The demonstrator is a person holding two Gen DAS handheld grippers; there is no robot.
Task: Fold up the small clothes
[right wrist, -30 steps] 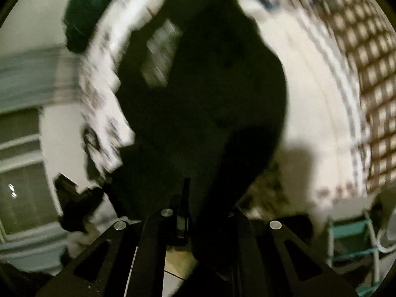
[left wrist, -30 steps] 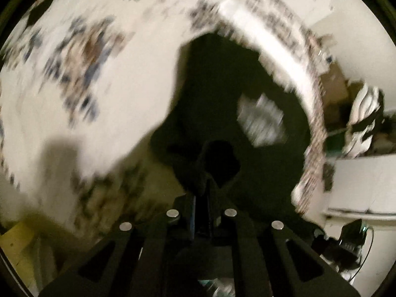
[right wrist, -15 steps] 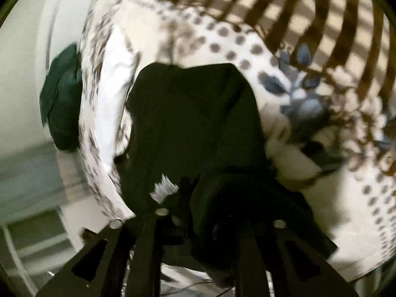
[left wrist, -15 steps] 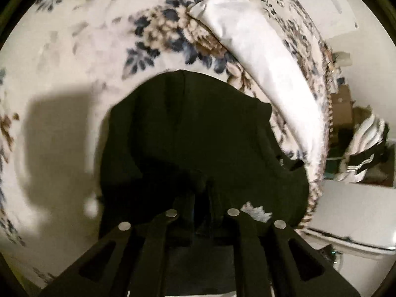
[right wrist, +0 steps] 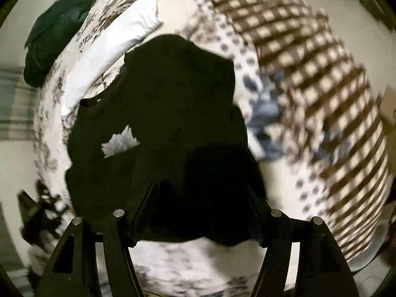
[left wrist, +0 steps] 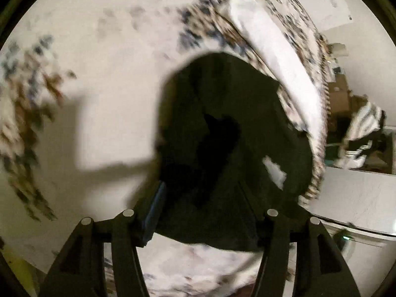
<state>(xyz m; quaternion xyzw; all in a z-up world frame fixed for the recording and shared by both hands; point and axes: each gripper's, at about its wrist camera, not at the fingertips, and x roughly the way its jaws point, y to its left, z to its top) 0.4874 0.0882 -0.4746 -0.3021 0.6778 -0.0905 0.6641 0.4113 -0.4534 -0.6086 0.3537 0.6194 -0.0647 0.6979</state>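
Note:
A small black garment (left wrist: 230,133) lies folded on the floral bedspread (left wrist: 111,79); a small white print shows on it (right wrist: 120,144). It fills the middle of the right wrist view (right wrist: 173,113) too. My left gripper (left wrist: 205,208) is open, its fingers spread either side of the garment's near edge. My right gripper (right wrist: 200,205) is open too, its fingers apart over the garment's near edge. Neither holds the cloth.
A folded white cloth (left wrist: 274,57) lies beyond the garment, also in the right wrist view (right wrist: 111,49). A dark green garment (right wrist: 54,29) lies at the far edge. A brown checked blanket (right wrist: 321,86) covers the right. Furniture and striped clothes (left wrist: 363,133) stand beside the bed.
Both grippers were shut on the black garment, lifting then laying it down. Now both have opened and let it go; it rests on the bed.

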